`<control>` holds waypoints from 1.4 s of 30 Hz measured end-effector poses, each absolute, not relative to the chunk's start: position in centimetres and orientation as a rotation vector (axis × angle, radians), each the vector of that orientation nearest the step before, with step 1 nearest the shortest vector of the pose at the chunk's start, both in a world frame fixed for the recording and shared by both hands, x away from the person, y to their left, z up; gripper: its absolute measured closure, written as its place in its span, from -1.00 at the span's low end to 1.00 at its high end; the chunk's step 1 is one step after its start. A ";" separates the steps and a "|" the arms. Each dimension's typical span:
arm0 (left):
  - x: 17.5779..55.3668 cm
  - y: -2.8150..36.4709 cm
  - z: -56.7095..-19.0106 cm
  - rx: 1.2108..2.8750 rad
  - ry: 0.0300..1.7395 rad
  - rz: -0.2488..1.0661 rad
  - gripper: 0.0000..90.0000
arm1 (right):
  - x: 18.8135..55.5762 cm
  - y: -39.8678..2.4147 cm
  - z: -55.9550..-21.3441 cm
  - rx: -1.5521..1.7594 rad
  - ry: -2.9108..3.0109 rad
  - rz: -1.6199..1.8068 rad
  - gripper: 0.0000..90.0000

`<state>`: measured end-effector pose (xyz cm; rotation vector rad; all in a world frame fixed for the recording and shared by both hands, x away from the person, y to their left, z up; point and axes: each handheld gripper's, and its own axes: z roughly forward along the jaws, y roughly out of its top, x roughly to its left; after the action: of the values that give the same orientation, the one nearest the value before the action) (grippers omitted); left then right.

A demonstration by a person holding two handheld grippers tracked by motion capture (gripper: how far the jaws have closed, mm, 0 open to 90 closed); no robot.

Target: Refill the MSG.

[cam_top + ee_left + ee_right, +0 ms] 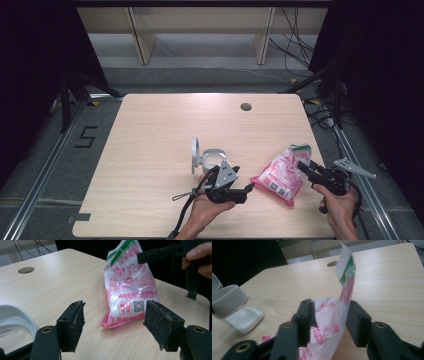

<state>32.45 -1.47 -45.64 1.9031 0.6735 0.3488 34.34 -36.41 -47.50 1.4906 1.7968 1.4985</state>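
While both claws gape, pale wooden table, grey carpet, black curtains around.

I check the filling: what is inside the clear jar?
The clear jar holds white powder or grains in its bottom part. Its grey band covers the upper part, so the content there cannot be seen.
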 end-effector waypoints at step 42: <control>29.6 5.1 -45.8 1.869 0.726 0.374 -0.28 | 32.3 -34.4 -46.9 1.384 1.889 1.468 -0.06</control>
<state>29.62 5.11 -45.84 1.8688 0.7257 0.3739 32.33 -34.36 -46.89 1.3837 1.8889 1.4679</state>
